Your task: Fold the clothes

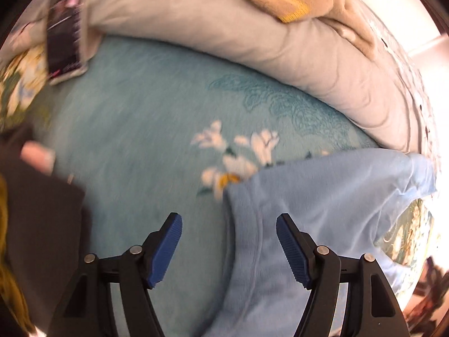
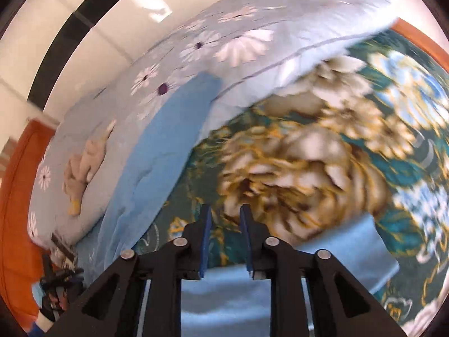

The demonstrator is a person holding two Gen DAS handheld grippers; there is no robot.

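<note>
From the left wrist view, my left tool (image 1: 228, 248) hangs released, pads wide, nothing between them, pointing steeply down over the bed's teal floral blanket (image 1: 134, 140). The pale blue soft cotton garment (image 1: 322, 210) lies spread on that blanket, its curved edge running up between the pads and its body stretching away to the right, so the cloth sits mostly under the right-hand pad. Moving right, my right tool (image 2: 226, 238) has its pads only partly apart and empty, with the same blue cloth passing beneath it and a long strip (image 2: 157, 151) climbing up to the left toward the daisy-print grey pillow (image 2: 224, 36). I judge the left tool the nearer to that edge for the next pinch, by a small shift rightward.
</note>
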